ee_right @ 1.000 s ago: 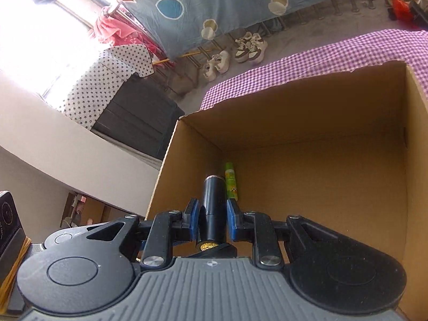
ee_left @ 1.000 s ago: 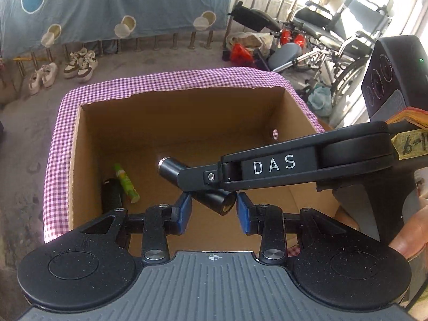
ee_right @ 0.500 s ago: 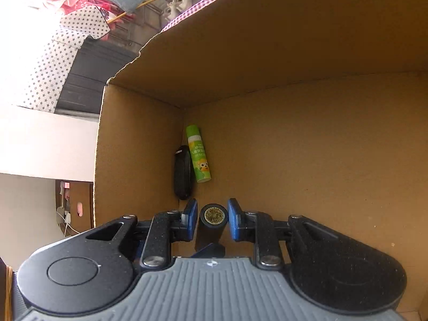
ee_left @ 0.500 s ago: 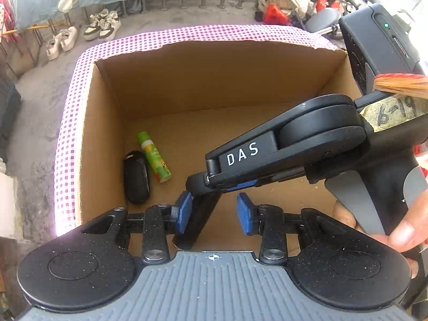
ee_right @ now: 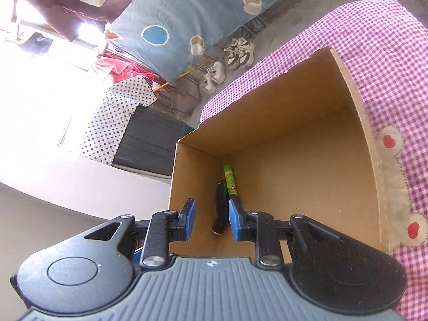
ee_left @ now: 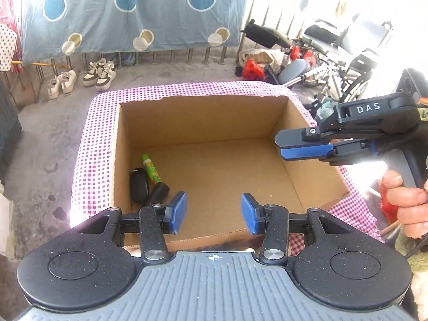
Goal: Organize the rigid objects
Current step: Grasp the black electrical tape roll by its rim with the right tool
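Observation:
An open cardboard box [ee_left: 294, 123] stands on a purple checked cloth [ee_left: 91, 144]. On its floor by the left wall lie a green tube [ee_left: 151, 170], a black oval object [ee_left: 138, 187] and a black cylinder [ee_left: 159, 191]. The same three show in the right wrist view: the tube [ee_right: 230, 180], the black oval object [ee_right: 221, 190] and the cylinder [ee_right: 220, 226]. My left gripper [ee_left: 213, 212] is open and empty above the box's near edge. My right gripper [ee_right: 210, 218] is open and empty; in the left wrist view it [ee_left: 299, 144] hangs over the box's right wall.
Shoes [ee_left: 99, 73] stand on the concrete floor behind the box, under a blue dotted sheet [ee_left: 128, 10]. A wheelchair [ee_left: 342, 53] and clutter fill the back right. A dark cabinet [ee_right: 149, 144] stands left of the box.
My right gripper lowered the black cylinder into the box, let go of it beside the green tube, then drew back up and to the right. The left gripper pulled back and opened wider.

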`<action>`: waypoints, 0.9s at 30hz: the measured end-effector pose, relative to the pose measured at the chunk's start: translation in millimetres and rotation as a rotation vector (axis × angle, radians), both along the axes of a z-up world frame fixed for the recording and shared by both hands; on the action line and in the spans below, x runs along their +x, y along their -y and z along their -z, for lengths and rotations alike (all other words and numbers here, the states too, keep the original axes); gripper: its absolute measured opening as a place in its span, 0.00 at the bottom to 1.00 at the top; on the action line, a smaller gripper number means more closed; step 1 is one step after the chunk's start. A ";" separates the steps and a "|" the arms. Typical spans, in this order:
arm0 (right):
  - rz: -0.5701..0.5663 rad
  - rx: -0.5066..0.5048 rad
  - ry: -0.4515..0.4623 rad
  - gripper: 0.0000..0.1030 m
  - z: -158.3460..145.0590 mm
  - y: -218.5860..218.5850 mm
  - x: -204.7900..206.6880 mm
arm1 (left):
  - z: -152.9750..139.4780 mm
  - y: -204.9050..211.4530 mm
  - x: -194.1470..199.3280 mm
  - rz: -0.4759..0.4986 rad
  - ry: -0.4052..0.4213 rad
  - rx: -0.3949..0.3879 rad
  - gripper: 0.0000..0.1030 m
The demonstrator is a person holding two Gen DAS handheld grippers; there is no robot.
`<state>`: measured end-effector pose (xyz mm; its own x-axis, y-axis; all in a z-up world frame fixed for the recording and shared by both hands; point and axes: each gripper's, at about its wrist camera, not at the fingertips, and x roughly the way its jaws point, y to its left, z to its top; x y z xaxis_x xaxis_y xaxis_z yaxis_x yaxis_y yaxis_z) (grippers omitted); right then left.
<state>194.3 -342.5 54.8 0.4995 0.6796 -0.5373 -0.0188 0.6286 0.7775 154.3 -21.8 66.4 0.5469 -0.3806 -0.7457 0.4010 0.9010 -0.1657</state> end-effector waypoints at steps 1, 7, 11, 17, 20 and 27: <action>0.003 -0.009 0.028 0.29 -5.5 4.8 -15.7 | -2.3 -1.0 -9.3 0.009 0.015 -0.012 0.44; 0.000 -0.122 0.171 0.50 -15.5 15.0 -115.4 | 11.2 0.0 -63.2 0.102 0.022 -0.047 0.51; 0.023 -0.200 0.192 0.50 5.3 -1.6 -161.0 | 41.7 9.9 -93.9 0.124 0.008 -0.008 0.51; 0.020 -0.299 0.154 0.49 60.5 -46.7 -184.0 | 85.4 35.4 -125.3 0.110 0.073 0.192 0.51; -0.012 -0.349 0.137 0.42 79.7 -65.8 -173.8 | 98.6 47.2 -127.5 0.122 0.109 0.263 0.50; -0.109 -0.441 0.134 0.33 89.5 -94.3 -148.0 | 117.9 62.2 -114.4 0.155 0.089 0.346 0.51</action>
